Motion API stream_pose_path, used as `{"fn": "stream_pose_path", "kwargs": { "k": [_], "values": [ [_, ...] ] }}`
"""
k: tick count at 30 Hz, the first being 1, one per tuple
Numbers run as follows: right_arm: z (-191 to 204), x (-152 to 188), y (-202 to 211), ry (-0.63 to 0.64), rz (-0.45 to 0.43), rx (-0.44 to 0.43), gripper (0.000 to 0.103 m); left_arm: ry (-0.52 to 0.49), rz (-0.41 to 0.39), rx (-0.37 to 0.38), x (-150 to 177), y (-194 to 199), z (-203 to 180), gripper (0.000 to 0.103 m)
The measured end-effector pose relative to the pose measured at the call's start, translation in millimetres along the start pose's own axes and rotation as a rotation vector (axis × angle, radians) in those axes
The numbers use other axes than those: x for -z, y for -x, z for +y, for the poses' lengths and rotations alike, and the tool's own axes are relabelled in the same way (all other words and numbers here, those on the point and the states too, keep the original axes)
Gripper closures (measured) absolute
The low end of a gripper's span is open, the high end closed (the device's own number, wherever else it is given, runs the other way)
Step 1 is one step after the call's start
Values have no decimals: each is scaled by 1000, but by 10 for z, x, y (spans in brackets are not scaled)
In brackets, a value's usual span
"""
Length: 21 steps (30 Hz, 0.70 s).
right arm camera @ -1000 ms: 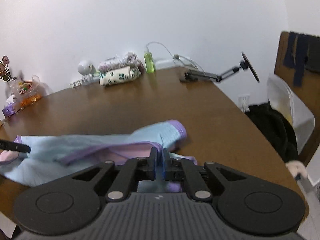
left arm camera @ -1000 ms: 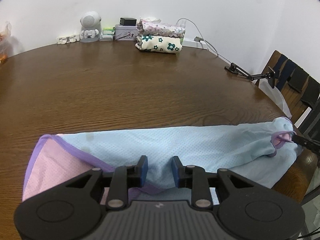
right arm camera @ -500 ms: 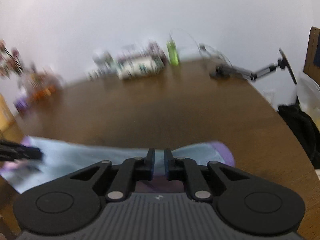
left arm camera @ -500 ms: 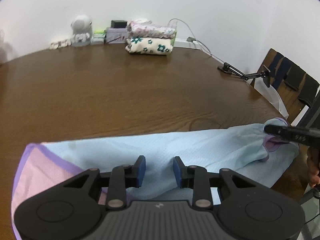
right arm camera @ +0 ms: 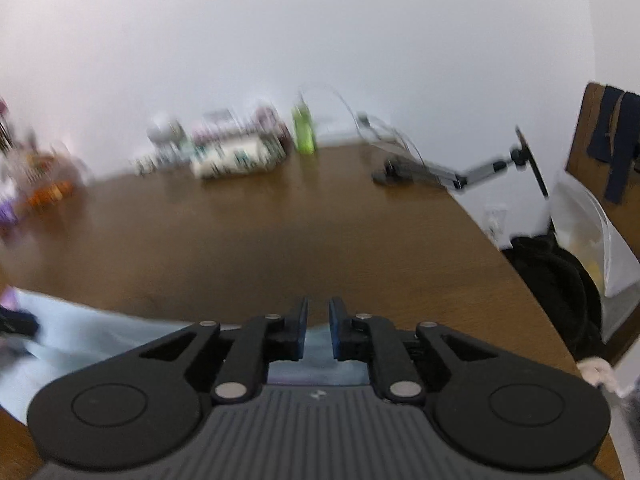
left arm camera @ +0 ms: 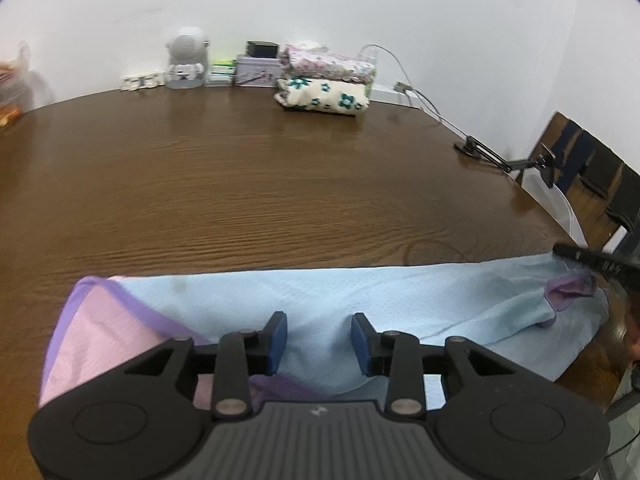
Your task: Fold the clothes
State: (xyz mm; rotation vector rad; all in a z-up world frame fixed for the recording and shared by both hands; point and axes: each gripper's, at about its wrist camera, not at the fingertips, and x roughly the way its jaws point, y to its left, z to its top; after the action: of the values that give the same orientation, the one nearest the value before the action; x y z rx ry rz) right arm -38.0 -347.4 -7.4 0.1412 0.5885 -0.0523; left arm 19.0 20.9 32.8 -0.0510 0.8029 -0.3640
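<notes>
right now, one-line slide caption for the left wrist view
Left gripper, jaws open, over a light blue garment spread along the near edge of a brown wooden table.

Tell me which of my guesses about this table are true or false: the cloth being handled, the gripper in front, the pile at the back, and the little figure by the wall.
1. The light blue garment lies spread along the near edge of the wooden table. True.
2. The left gripper is clamped tightly shut. False: its blue pads stand apart over the garment, and its jaws have just been opening.
3. The folded clothes are stacked at the far side, near the wall. True.
4. The white toy robot lies on the garment. False: it stands by the wall, far from it.
</notes>
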Motion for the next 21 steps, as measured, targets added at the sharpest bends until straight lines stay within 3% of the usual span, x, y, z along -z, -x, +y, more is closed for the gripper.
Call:
{"fn": "stream_pose_path", "kwargs": {
  "k": [2, 6, 8, 9, 18, 21],
  "values": [
    [-93, 42, -22, -32, -2, 34, 93, 24, -13, -3, 29, 78, 92, 67],
    [-270, 78, 258, -95, -94, 32, 88, 100, -29, -40, 126, 230, 342, 66],
    [-303, 92, 478, -84, -140, 14, 68, 133, -44, -52, 171, 307, 455, 64],
    [-318, 97, 566, -76, -150, 9, 65, 146, -52, -56, 185, 339, 504, 63],
    [-302, 290, 782, -187, -33, -39, 67, 162, -95, -54, 207, 446, 604, 62],
    [-166, 352, 655, -117, -18, 14, 83, 153, -101, -49, 230, 441, 589, 62]
  ]
}}
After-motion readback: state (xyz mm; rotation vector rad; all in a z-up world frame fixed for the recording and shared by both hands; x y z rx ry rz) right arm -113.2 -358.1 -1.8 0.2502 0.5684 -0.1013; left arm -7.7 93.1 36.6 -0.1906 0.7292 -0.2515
